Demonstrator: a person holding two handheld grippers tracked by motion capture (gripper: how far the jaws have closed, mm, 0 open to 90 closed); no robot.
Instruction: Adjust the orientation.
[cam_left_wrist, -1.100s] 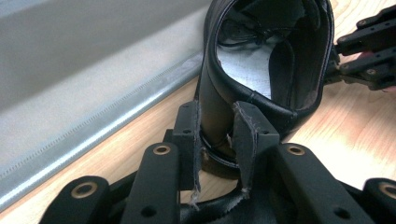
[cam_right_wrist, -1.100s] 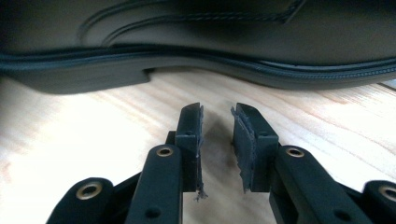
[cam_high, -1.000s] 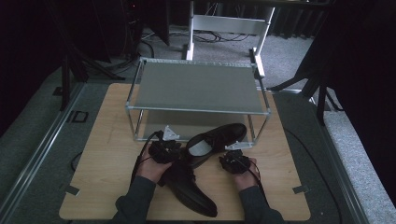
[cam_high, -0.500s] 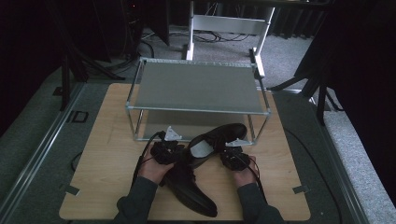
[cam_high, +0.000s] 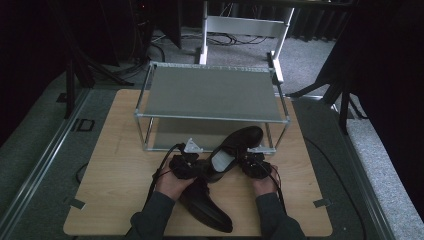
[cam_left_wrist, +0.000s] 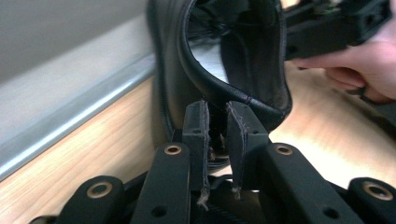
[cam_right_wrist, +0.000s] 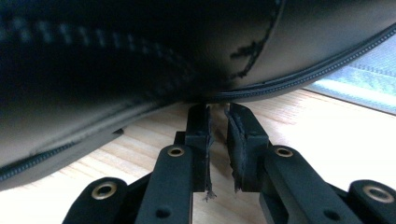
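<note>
A glossy black leather shoe (cam_high: 232, 150) rests in front of the metal-framed rack (cam_high: 212, 92) on the pale wooden desk (cam_high: 115, 170); the left claw (cam_left_wrist: 217, 109), its jaws just closing, pinches the shoe's rounded collar rim; the right claw (cam_right_wrist: 217, 109), likewise closing, meets its stitched sole edge; a second black shoe (cam_high: 207, 205) lies nearer the person.

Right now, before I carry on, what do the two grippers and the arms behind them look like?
Both grippers, left and right, are black with paired jaws carrying brass-ringed pivot holes and flat, frayed-edged pads. A pale grey three-cornered plate tops the left gripper. Thin black cables trail back from them. The person wears dark grey-blue long sleeves, hands bare.
</note>
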